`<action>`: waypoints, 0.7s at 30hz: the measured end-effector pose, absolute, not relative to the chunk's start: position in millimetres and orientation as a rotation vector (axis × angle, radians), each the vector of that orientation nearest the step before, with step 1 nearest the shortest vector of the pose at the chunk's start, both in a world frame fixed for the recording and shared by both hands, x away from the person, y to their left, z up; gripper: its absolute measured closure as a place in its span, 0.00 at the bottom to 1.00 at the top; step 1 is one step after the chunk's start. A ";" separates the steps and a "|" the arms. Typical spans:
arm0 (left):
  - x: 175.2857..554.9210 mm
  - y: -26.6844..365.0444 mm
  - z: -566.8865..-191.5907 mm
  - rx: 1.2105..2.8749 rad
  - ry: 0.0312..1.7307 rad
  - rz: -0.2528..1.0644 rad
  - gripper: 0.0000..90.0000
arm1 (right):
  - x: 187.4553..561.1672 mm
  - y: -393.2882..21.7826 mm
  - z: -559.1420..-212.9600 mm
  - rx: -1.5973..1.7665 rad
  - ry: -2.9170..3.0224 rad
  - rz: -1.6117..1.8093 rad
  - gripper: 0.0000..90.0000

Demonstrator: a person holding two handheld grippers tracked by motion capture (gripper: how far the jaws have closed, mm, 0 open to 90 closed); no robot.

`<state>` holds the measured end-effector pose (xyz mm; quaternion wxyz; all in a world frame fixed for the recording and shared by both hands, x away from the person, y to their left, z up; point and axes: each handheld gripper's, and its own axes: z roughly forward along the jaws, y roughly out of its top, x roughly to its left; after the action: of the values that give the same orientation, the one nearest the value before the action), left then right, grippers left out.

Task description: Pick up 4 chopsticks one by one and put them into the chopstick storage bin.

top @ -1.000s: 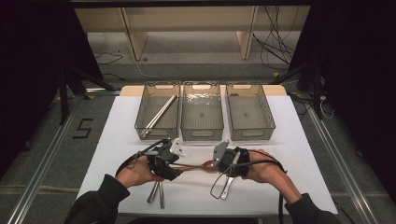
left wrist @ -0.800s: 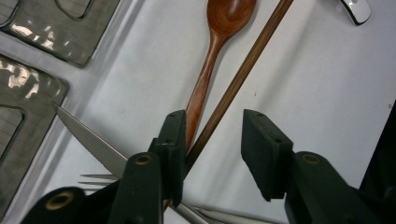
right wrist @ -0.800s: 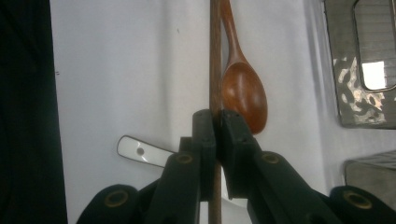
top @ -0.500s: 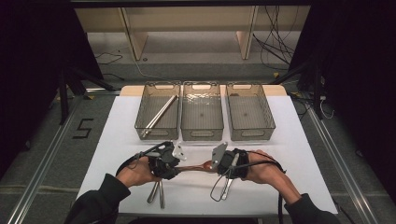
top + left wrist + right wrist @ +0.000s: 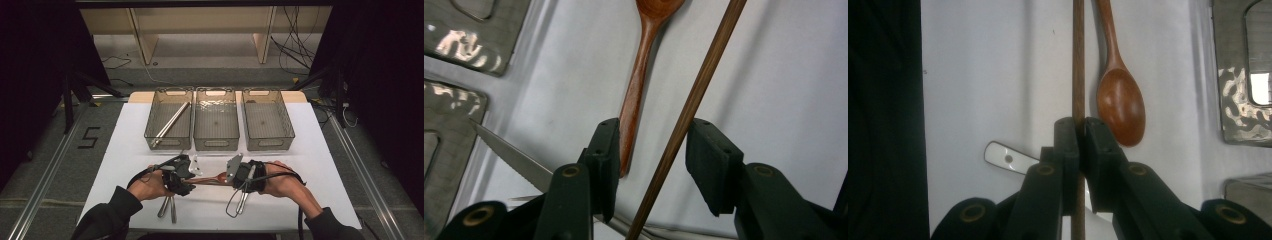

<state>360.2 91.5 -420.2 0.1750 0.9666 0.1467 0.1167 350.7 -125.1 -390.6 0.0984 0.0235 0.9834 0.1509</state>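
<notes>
A: Nearest the person, what's the right gripper [image 5: 1079,131] doing?

B: Its jaws are clamped on a thin dark wooden stick [image 5: 1078,60], which runs straight away from them over the white table [image 5: 988,75]. In the high view the stick's long axis lies left to right between the two grippers.

A: And the left gripper [image 5: 651,150]?

B: Jaws apart, having just been opening, with the stick [image 5: 694,95] passing slantwise between the pads; I cannot tell whether it touches either one.

A: Anything beside it?

B: A wooden spoon [image 5: 1118,95] lies flat, nearly parallel, bowl towards the right gripper, handle end by the left one. A serrated knife [image 5: 509,157] sits near the left jaws.

A: Farther off?

B: Three clear bins [image 5: 218,120] in a row; the left one holds a long metal rod [image 5: 171,123], lying diagonally.
</notes>
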 end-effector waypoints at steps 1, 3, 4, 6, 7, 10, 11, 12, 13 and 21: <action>359.8 90.8 -421.3 2.736 0.421 0.331 0.66 | 351.0 -125.0 -391.2 0.065 2.904 0.452 0.95; 359.9 90.4 -421.5 2.741 0.415 0.327 0.71 | 351.6 -125.0 -391.2 0.050 2.906 0.453 0.95; 360.0 90.4 -421.2 2.744 0.411 0.319 0.73 | 351.6 -124.8 -391.2 0.052 2.902 0.456 0.95; 359.9 90.2 -420.7 2.748 0.408 0.317 0.78 | 351.3 -124.5 -391.0 0.057 2.904 0.456 0.95; 360.0 90.4 -420.7 2.745 0.408 0.311 0.80 | 351.2 -124.6 -390.9 0.058 2.903 0.457 0.95; 360.0 91.7 -418.9 2.753 0.386 0.301 0.84 | 351.0 -125.4 -390.1 0.061 2.902 0.451 0.95; 359.6 92.0 -418.3 2.754 0.382 0.292 0.84 | 351.2 -125.6 -390.2 0.056 2.901 0.454 0.95; 359.2 92.2 -417.4 2.759 0.370 0.295 0.85 | 351.1 -125.6 -390.3 0.053 2.902 0.456 0.95; 358.6 92.3 -416.3 2.764 0.358 0.293 0.85 | 351.1 -125.6 -390.3 0.052 2.901 0.457 0.95; 348.7 91.3 -409.5 2.774 0.252 0.225 0.94 | 355.6 -131.7 -386.2 0.087 2.824 0.505 0.90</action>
<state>348.7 91.3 -409.5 0.1729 0.9777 0.0887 0.0793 355.6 -131.7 -386.2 0.1353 0.0300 0.9749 0.1742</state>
